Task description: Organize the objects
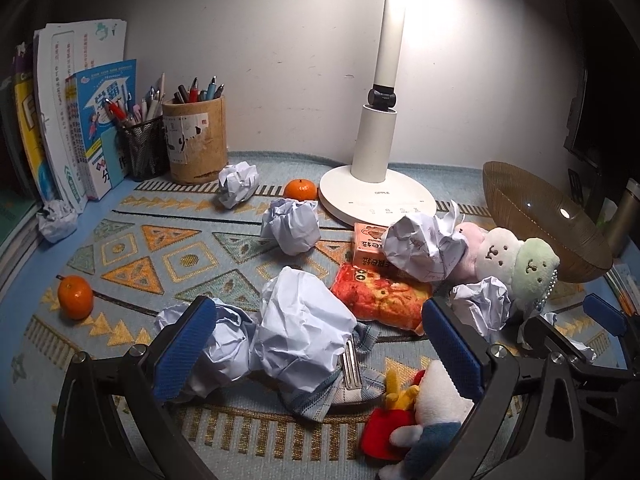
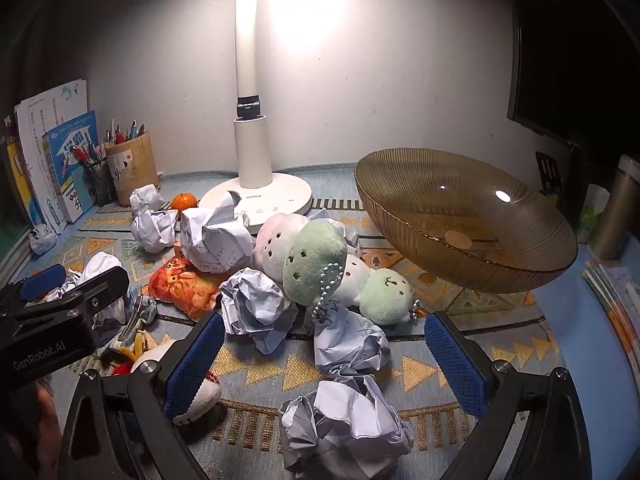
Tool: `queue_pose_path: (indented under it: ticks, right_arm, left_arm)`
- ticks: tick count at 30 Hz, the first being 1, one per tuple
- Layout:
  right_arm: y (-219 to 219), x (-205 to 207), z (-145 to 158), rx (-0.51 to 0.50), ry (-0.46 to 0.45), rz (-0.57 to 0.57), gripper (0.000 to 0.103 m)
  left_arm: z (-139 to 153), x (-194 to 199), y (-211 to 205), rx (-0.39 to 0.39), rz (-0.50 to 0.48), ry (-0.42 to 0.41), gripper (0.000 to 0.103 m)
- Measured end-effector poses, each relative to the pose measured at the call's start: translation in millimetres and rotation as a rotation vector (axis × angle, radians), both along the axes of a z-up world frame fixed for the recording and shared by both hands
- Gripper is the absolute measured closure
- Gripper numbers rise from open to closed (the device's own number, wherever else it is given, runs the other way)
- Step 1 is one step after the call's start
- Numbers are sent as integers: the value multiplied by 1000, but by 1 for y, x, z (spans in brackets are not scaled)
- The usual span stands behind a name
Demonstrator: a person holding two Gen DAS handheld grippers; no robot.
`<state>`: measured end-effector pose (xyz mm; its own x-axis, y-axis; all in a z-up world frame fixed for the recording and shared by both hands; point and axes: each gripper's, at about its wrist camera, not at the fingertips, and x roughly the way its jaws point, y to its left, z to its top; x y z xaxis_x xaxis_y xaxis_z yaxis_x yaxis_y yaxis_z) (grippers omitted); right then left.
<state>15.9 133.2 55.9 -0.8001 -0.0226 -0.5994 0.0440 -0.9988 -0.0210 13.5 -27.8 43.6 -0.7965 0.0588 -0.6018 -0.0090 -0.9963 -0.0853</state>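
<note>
Several crumpled paper balls lie on a patterned mat (image 1: 120,248). My left gripper (image 1: 320,348) is open, low over the mat, with a large paper ball (image 1: 304,328) between its fingers. My right gripper (image 2: 326,364) is open around two paper balls (image 2: 348,344) (image 2: 344,428). Two oranges (image 1: 75,296) (image 1: 300,189), an orange snack bag (image 1: 380,296), an orange box (image 1: 370,248), a string of pastel plush toys (image 2: 316,260) and a white plush with fries (image 1: 424,404) are scattered about. A checked cloth item with a metal clip (image 1: 352,364) lies under the large ball.
A white desk lamp (image 1: 376,196) stands at the back. An amber glass bowl (image 2: 464,224) sits tilted at the right. Two pen holders (image 1: 196,140) and upright books (image 1: 60,120) line the left back. A metal flask (image 2: 616,208) stands far right.
</note>
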Motion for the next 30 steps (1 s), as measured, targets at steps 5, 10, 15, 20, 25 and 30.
queue_pose_path:
  ticks: [5, 10, 15, 20, 25, 30]
  right_arm:
    - [-3, -2, -1, 5, -8, 2, 3]
    - [-3, -2, -1, 5, -11, 1, 3]
    - [-2, -3, -3, -2, -18, 0, 3]
    - [-1, -2, -3, -5, -18, -1, 3]
    - [1, 1, 0, -18, -3, -6, 3]
    - [1, 1, 2, -16, 5, -13, 3]
  left_arm:
    - [0, -1, 0, -7, -1, -2, 1]
    - [0, -1, 1, -11, -1, -1, 1]
    - [0, 0, 2, -11, 0, -4, 1]
    - [0, 0, 1, -11, 0, -4, 1]
    - [4, 4, -3, -2, 13, 22, 1]
    - [9, 4, -14, 43, 26, 28, 1]
